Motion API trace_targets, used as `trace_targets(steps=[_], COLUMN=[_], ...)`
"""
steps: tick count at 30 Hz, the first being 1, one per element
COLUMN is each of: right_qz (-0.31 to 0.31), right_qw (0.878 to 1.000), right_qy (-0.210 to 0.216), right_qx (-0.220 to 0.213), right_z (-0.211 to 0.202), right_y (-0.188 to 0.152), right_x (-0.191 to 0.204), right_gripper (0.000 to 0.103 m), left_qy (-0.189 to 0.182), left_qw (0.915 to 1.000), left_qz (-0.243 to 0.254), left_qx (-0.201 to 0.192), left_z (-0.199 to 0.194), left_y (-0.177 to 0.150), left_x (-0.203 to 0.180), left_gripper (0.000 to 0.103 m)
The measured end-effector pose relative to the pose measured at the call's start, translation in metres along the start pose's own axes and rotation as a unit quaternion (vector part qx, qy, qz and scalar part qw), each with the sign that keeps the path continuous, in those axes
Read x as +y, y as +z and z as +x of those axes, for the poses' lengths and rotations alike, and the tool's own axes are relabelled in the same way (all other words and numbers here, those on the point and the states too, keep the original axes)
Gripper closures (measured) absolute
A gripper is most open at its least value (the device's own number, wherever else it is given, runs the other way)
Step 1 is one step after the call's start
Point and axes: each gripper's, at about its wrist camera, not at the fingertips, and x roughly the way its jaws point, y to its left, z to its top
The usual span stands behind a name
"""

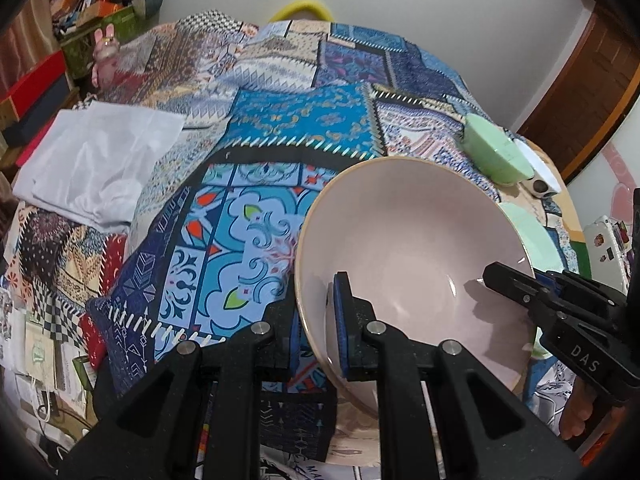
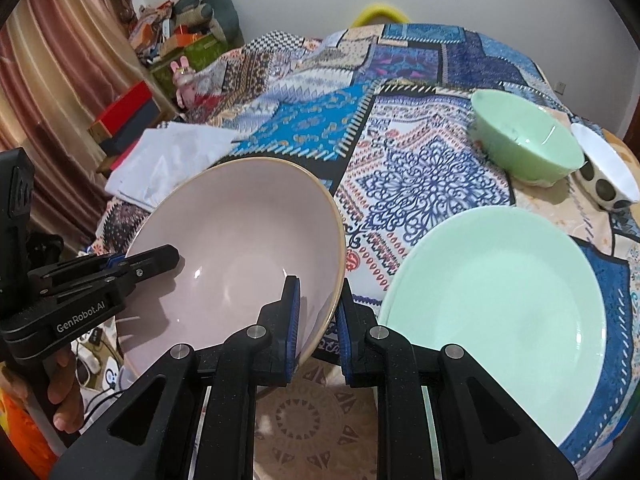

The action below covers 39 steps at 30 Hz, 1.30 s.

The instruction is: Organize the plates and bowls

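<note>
- Two tools on one pink bowl (image 2: 236,248): left tool (image 1: 318,324) pinching the rim on its side, right tool (image 2: 318,320) pinching the opposite rim.
- Bowl's tilted, held up off the patterned cloth (image 2: 420,168), just beside the green plate (image 2: 496,308).
- Green bowl (image 2: 528,148) and spotted bowl (image 2: 608,176) sit further back, touching.
- My guess: it's headed for the table. Keep both pinches firm, level it out, lower both sides together so it doesn't clip the plate.

We see a glossy ceramic-looking pink bowl (image 2: 236,252), a smooth glossy green plate (image 2: 496,312) and a matt patchwork cloth (image 2: 420,184).
</note>
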Motion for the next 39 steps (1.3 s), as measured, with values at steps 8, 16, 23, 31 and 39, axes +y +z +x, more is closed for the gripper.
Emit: trace_targets(steps=[8, 16, 23, 31, 39], right_qz=[0.000, -0.002, -0.008, -0.018, -0.011], right_qw=[1.000, 1.000, 1.000, 1.000, 0.997], right_qy=[-0.004, 0.002, -0.001, -0.007, -0.024], right_qx=[0.015, 0.019, 0.013, -0.022, -0.077], right_z=[0.014, 0.015, 0.007, -0.020, -0.060], right_y=[-0.001, -0.001, 0.000, 0.005, 0.012], right_x=[-0.003, -0.005, -0.006, -0.009, -0.032], right_gripper=[0.088, 0.084, 0.084, 0.079, 0.055], left_qy=[-0.006, -0.012, -0.004, 0.009, 0.013], left_qw=[0.9998, 0.9997, 0.9998, 0.9998, 0.9976], left_qz=[-0.006, 0.002, 0.013, 0.016, 0.035], left_qx=[0.020, 0.019, 0.016, -0.009, -0.058], left_z=[0.021, 0.025, 0.022, 0.001, -0.032], left_y=[-0.006, -0.008, -0.010, -0.005, 0.012], left_x=[0.010, 0.010, 0.006, 0.001, -0.021], left_gripper=[0.089, 0.089, 0.089, 0.062, 0.038])
